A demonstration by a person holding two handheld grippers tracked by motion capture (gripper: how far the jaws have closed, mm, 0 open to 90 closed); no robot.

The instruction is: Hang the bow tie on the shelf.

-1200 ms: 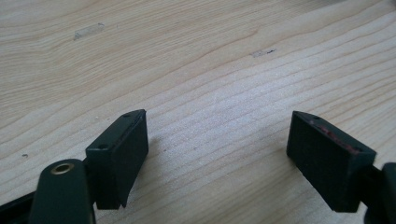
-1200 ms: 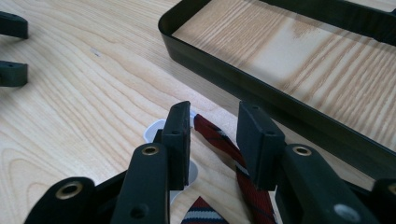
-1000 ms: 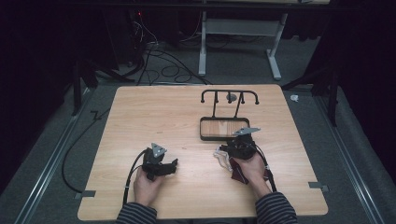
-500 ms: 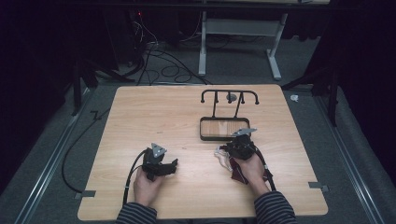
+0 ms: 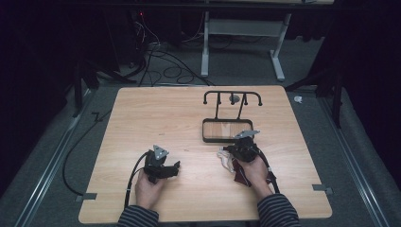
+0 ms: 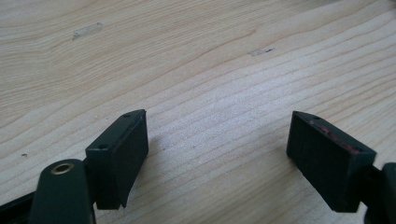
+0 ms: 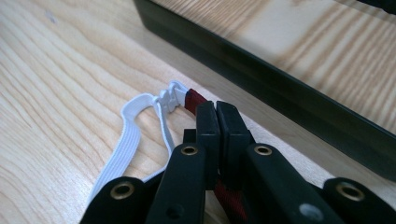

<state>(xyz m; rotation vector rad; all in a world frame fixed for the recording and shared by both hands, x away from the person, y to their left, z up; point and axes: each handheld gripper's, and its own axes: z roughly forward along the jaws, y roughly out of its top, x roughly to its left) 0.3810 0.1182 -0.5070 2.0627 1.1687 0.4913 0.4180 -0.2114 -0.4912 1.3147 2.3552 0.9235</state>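
The wooden table (image 5: 156, 118) takes the middle of the high view. Right of its centre stands a black rack (image 5: 227, 124) with a tray base. At lower centre-left the left gripper (image 5: 163, 169) has its jaws spread wide over bare wood. At lower right, just below the tray, the right gripper (image 7: 217, 122) has just closed its jaws and clenches the red cloth (image 7: 194, 101) with the white elastic strap (image 7: 133, 135).
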